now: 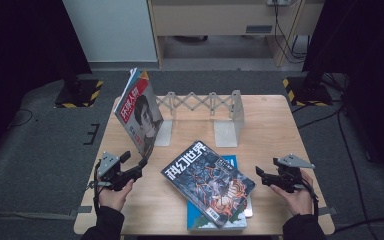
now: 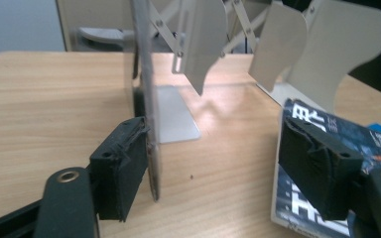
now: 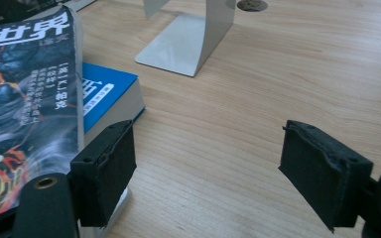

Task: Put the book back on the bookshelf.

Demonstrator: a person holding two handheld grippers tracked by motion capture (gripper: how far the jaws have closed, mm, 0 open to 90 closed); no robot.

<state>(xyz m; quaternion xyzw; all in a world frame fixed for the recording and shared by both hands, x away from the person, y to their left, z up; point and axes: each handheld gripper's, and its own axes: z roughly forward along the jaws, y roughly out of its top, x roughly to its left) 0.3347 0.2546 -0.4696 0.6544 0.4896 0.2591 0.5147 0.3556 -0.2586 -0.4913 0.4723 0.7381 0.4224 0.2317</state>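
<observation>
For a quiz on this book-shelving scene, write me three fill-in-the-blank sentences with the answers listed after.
1. The red-covered magazine stands leaning against the expanding metal ____.
2. The dark magazine lies on top of a ____ book.
3. The left gripper has its jaws ____, one pad beside the standing magazine's edge.

Missing words: rack; blue; open

The wooden table [image 1: 275, 125] carries a grey metal book rack [image 1: 207, 107] at its back edge. A magazine with a face on it [image 1: 141, 115] stands leaning at the rack's left end. In front of the rack a dark magazine [image 1: 207, 182] lies flat on top of a blue book [image 1: 200, 220], which lies on the wood.
</observation>
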